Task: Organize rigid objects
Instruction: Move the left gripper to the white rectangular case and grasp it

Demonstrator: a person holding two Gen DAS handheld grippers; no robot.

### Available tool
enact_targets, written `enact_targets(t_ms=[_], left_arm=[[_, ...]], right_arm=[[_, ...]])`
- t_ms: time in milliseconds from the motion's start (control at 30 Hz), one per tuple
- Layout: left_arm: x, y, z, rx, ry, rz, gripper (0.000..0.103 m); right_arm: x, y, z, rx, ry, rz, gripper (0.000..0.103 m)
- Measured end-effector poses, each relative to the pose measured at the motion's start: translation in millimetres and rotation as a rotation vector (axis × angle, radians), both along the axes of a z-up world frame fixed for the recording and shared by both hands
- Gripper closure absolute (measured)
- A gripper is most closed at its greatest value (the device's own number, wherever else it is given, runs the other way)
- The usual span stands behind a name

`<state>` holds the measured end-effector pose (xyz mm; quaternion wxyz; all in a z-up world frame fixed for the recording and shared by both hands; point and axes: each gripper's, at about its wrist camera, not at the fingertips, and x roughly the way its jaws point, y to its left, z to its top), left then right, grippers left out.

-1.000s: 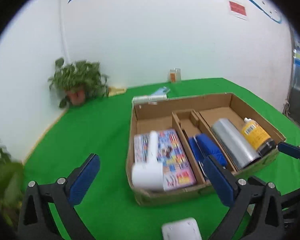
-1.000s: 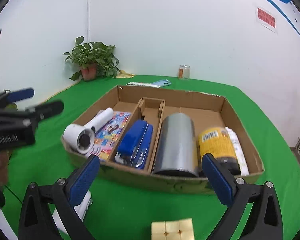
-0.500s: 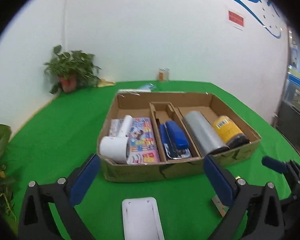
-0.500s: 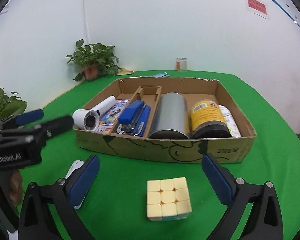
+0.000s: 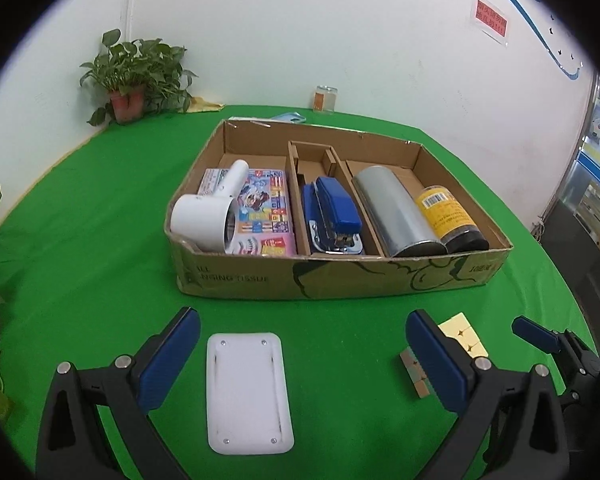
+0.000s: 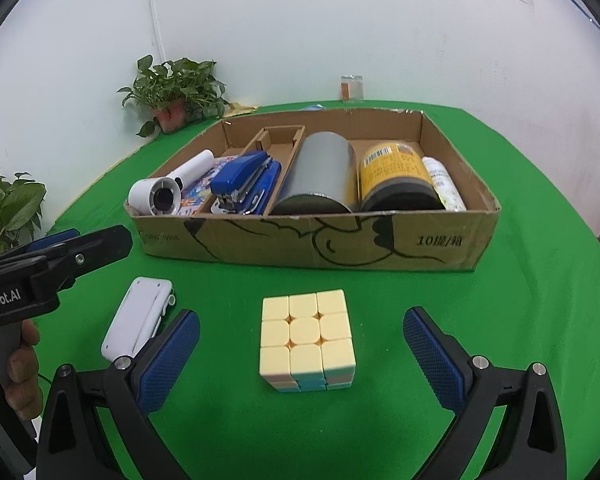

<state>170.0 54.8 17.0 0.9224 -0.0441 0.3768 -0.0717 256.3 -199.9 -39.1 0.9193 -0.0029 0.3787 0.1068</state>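
A cardboard box (image 5: 332,280) (image 6: 312,244) on the green table holds a white hair dryer (image 5: 204,216) on a colourful book (image 5: 268,208), a blue stapler (image 5: 332,212), a silver cylinder (image 5: 396,212), a yellow-labelled jar (image 5: 448,216) and a white bottle (image 6: 444,184). My left gripper (image 5: 302,356) is open over a flat white device (image 5: 246,392), which lies between its fingers. My right gripper (image 6: 300,356) is open with a pastel puzzle cube (image 6: 306,340) between its fingers on the table. The cube also shows in the left wrist view (image 5: 462,334).
A potted plant (image 5: 134,76) and a small glass jar (image 5: 326,98) stand at the back by the white wall. Another plant (image 6: 8,208) is at the table's left edge. The left gripper's body (image 6: 52,264) reaches in left of the cube.
Both grippers have pulled back from the box and dropped lower. The white device and the cube have come into full view between the open fingers.
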Motion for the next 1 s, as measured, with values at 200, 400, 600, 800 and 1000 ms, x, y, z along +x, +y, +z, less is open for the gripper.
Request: enact_targets(t_ms=[200,400,600,800,1000], left_arm=[[9,26,-17,-0.021,0.088,0.012,0.001],[20,61,-55,-0.17,0.279,0.0,0.003],[27,61,-93,-0.314,0.443,-0.041,0.035],[26,46,-102,-0.428,0.526,-0.133,0.067],[30,46,-106,-0.487,0.533,-0.124,0.07]], right_arm=[[-3,-4,-9,0.004,0.027,0.012,0.001],[-25,25,-2,0.032,-0.018,0.157,0.003],[-32,71,-15,0.114,0.081,0.359,0.005],[-12,103,-43,0.09,0.235,0.379,0.016],[8,123,-63,0.01,0.292,0.32,0.028]])
